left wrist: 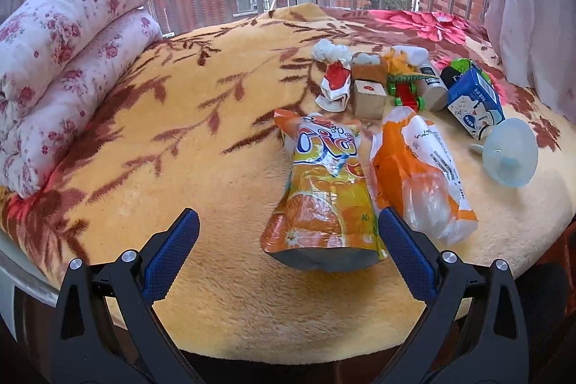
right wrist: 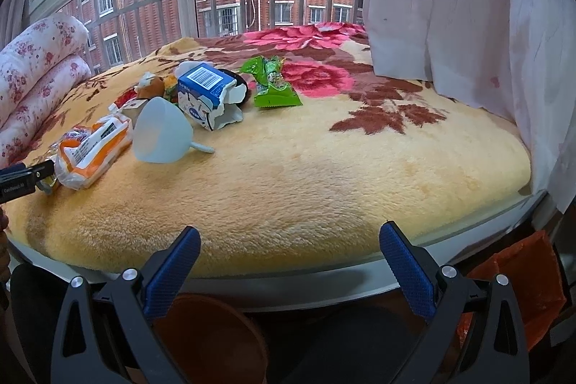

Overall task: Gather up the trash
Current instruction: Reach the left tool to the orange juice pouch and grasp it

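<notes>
An orange drink pouch [left wrist: 320, 189] lies on the blanket between the tips of my open left gripper [left wrist: 288, 222], nearer the right finger. An orange-and-white plastic wrapper [left wrist: 421, 168] lies just right of it; it also shows in the right wrist view [right wrist: 93, 150]. A torn blue milk carton [left wrist: 475, 103] [right wrist: 208, 92], a red-and-white crumpled wrapper [left wrist: 336, 85], a white tissue wad [left wrist: 329, 49] and a green wrapper [right wrist: 273, 85] lie farther back. My right gripper [right wrist: 289, 236] is open and empty at the bed's front edge.
A pale blue funnel [left wrist: 511, 157] [right wrist: 162, 135], a wooden cube [left wrist: 369, 97], a toy car [left wrist: 408, 92], a plush toy [left wrist: 367, 63] and a bottle [left wrist: 432, 81] lie among the trash. A folded floral quilt [left wrist: 64, 59] is at left. A curtain [right wrist: 468, 5] hangs at right. An orange bag [right wrist: 518, 286] sits below the bed edge.
</notes>
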`<state>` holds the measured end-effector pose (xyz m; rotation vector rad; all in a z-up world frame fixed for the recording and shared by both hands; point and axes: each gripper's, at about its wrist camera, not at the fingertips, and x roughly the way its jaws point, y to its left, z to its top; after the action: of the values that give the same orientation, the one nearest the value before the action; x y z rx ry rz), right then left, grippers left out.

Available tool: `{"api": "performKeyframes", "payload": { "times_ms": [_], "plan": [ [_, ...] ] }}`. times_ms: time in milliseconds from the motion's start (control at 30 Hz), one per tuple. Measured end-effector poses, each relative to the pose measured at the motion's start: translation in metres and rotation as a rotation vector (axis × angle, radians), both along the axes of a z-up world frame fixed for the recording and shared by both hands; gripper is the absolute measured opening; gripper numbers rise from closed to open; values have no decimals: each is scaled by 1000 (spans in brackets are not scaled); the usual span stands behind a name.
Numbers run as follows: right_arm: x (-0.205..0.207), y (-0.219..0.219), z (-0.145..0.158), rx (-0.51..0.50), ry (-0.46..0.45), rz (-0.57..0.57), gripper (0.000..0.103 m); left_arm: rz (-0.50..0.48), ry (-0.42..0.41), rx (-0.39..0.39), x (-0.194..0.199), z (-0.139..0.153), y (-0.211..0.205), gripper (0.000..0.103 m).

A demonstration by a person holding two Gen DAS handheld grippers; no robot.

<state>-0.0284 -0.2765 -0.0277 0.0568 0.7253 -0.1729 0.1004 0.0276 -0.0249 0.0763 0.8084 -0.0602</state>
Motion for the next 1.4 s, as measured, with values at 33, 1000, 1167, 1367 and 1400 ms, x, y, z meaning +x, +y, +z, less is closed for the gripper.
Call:
{"api": "performKeyframes", "payload": {
  "times_ms": [33, 1000, 1167, 1367, 1400],
  "plan": [
    [0, 0, 0, 2, 2, 0, 98, 1, -1, -3, 0, -1, -1, 97],
    [22, 2, -9, -37, 36, 11, 98, -1, 63, 5, 58, -30, -18, 97],
    [27, 0, -10, -30, 42, 9, 98, 13, 97, -5, 73, -33, -20, 97],
    [33, 0, -15, -32, 61, 11, 98, 27, 110, -53, 86, -35, -14, 94],
    [33, 0, -16, -31, 62, 11, 98, 33, 106, -54, 87, -35, -13, 84]
  ]
}}
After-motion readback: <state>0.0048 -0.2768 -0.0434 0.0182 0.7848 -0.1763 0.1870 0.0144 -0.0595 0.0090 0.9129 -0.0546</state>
